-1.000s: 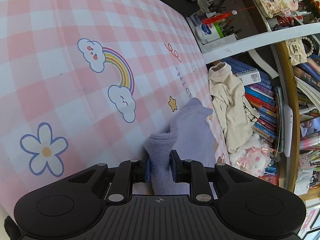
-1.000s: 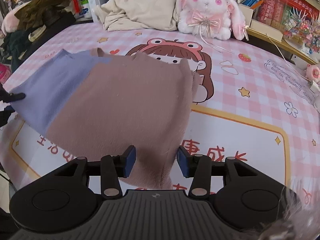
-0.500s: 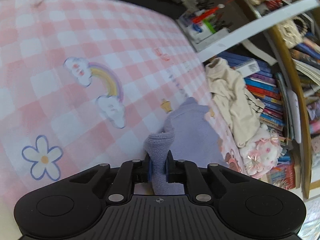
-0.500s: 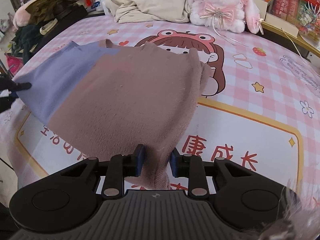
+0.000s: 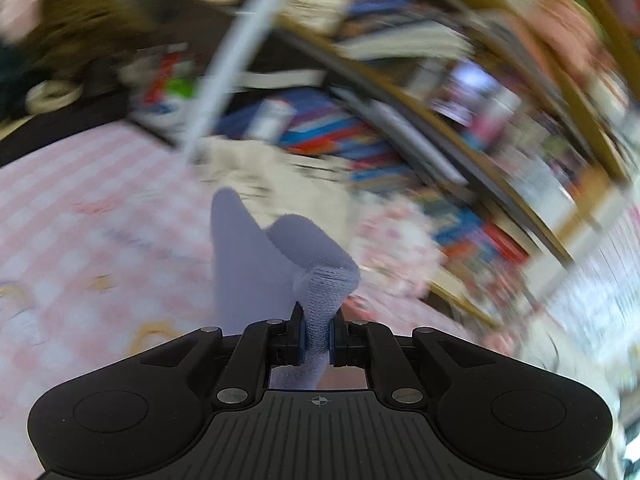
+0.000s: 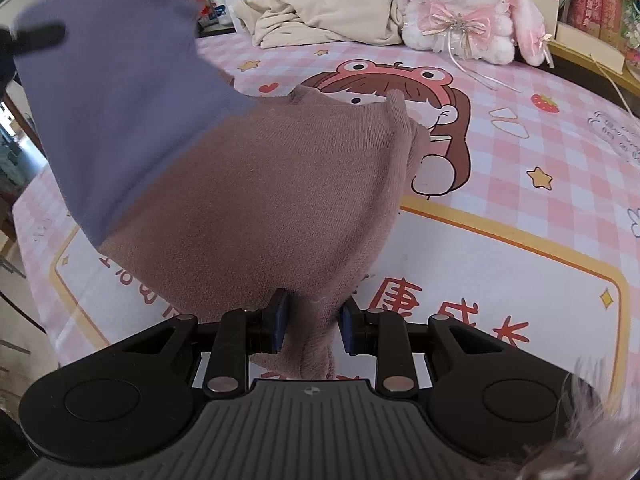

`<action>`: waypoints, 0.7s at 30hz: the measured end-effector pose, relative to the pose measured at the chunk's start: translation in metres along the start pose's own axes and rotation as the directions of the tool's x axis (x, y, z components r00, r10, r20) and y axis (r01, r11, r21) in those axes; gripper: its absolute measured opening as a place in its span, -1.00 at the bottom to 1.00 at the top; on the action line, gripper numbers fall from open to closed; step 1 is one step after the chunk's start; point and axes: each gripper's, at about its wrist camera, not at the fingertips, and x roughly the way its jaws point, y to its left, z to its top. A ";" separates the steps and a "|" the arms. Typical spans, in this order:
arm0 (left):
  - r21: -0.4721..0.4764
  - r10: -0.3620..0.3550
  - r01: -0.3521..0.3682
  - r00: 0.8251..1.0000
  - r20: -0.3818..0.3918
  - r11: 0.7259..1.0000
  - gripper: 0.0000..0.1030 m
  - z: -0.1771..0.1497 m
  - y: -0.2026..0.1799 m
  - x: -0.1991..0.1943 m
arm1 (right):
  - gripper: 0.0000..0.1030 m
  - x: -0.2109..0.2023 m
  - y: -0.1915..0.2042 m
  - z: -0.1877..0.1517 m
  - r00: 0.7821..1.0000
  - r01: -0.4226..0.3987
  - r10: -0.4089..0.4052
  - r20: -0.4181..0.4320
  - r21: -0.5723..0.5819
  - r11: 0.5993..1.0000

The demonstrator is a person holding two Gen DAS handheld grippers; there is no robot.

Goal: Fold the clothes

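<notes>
A knit garment, lilac at one end (image 6: 112, 120) and dusty pink-brown at the other (image 6: 260, 208), hangs stretched between my two grippers above the pink checked mat (image 6: 500, 240). My left gripper (image 5: 318, 334) is shut on the lilac edge (image 5: 320, 292); that view is heavily blurred. The left gripper also shows in the right wrist view (image 6: 36, 36) at the far left, lifted high. My right gripper (image 6: 312, 326) is shut on the pink-brown hem. The garment's far edge still touches the mat.
A beige garment (image 6: 320, 12) and a white plush rabbit (image 6: 460, 12) lie at the mat's far edge, before bookshelves (image 5: 440, 140). The cartoon-printed mat stretches to the right. The mat's left edge (image 6: 24, 240) drops off.
My left gripper has swung upward and turned toward the shelves, lifting the lilac end high. The garment has risen off the mat. My right gripper closed on the hem a second ago and stays shut.
</notes>
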 end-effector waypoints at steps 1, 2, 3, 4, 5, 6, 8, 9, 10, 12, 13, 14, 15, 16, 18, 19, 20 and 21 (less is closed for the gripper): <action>0.038 -0.023 0.024 1.000 -0.017 0.999 -0.83 -0.003 -0.017 0.004 | -0.51 0.000 -0.001 0.000 1.000 -0.010 0.010 0.003 0.000 1.000; 0.072 -0.042 0.045 0.998 -0.043 0.996 -0.81 -0.010 -0.031 0.009 | -0.51 0.000 -0.003 0.000 1.000 -0.020 0.020 0.006 0.000 1.000; 0.109 -0.056 0.065 0.995 -0.080 0.992 -0.79 -0.018 -0.044 0.016 | -0.51 0.000 -0.005 0.000 0.999 -0.034 0.034 0.009 0.003 0.999; 0.142 -0.062 0.081 0.990 -0.128 0.987 -0.71 -0.028 -0.056 0.026 | -0.51 0.000 -0.007 0.000 0.999 -0.047 0.047 0.012 0.006 0.999; 0.162 -0.058 0.088 0.982 -0.180 0.983 -0.64 -0.038 -0.063 0.038 | -0.51 0.000 -0.010 -0.001 0.998 -0.063 0.063 0.015 0.012 0.998; 0.148 -0.050 0.089 0.968 -0.248 0.985 -0.61 -0.050 -0.063 0.053 | -0.50 -0.001 -0.015 -0.001 0.996 -0.086 0.086 0.016 0.026 0.996; 0.099 -0.039 0.082 0.927 -0.374 0.992 -0.48 -0.070 -0.060 0.080 | -0.45 -0.004 -0.025 -0.003 0.992 -0.125 0.124 0.014 0.058 0.990; 0.072 -0.038 0.074 0.915 -0.403 0.995 -0.47 -0.078 -0.055 0.087 | -0.40 -0.006 -0.029 -0.005 0.990 -0.140 0.139 0.013 0.073 0.988; 0.047 -0.038 0.065 0.903 -0.427 0.997 -0.44 -0.085 -0.051 0.093 | -0.35 -0.009 -0.034 -0.007 0.989 -0.147 0.146 0.013 0.082 0.986; 0.000 -0.052 0.058 0.898 -0.437 0.998 -0.39 -0.093 -0.041 0.094 | -0.29 -0.016 -0.044 -0.010 0.987 -0.158 0.157 0.019 0.109 0.981; -0.018 -0.059 0.057 0.898 -0.435 0.998 -0.39 -0.094 -0.039 0.092 | -0.28 -0.020 -0.050 -0.011 0.987 -0.163 0.161 0.024 0.125 0.979; -0.035 -0.066 0.056 0.899 -0.432 0.998 -0.39 -0.094 -0.037 0.089 | -0.26 -0.024 -0.055 -0.011 0.986 -0.167 0.165 0.030 0.141 0.976; -0.053 -0.072 0.055 0.900 -0.430 0.997 -0.38 -0.094 -0.035 0.087 | -0.23 -0.028 -0.060 -0.010 0.985 -0.170 0.166 0.037 0.156 0.973; -0.057 -0.080 0.062 0.901 -0.427 0.996 -0.33 -0.091 -0.037 0.082 | -0.21 -0.033 -0.064 -0.009 0.985 -0.172 0.166 0.046 0.170 0.970; -0.055 -0.111 0.096 0.907 -0.406 0.994 -0.14 -0.081 -0.044 0.072 | -0.19 -0.043 -0.071 -0.006 0.984 -0.174 0.163 0.072 0.192 0.966; -0.044 -0.134 0.127 0.918 -0.373 0.991 0.01 -0.076 -0.046 0.063 | -0.16 -0.048 -0.075 -0.003 0.982 -0.183 0.168 0.084 0.205 0.962; -0.031 -0.157 0.156 0.928 -0.337 0.987 0.09 -0.070 -0.048 0.052 | -0.13 -0.051 -0.078 0.001 0.979 -0.199 0.181 0.097 0.221 0.955; -0.014 -0.168 0.172 0.939 -0.302 0.985 0.10 -0.064 -0.048 0.042 | -0.07 -0.054 -0.079 0.005 0.973 -0.223 0.203 0.109 0.236 0.946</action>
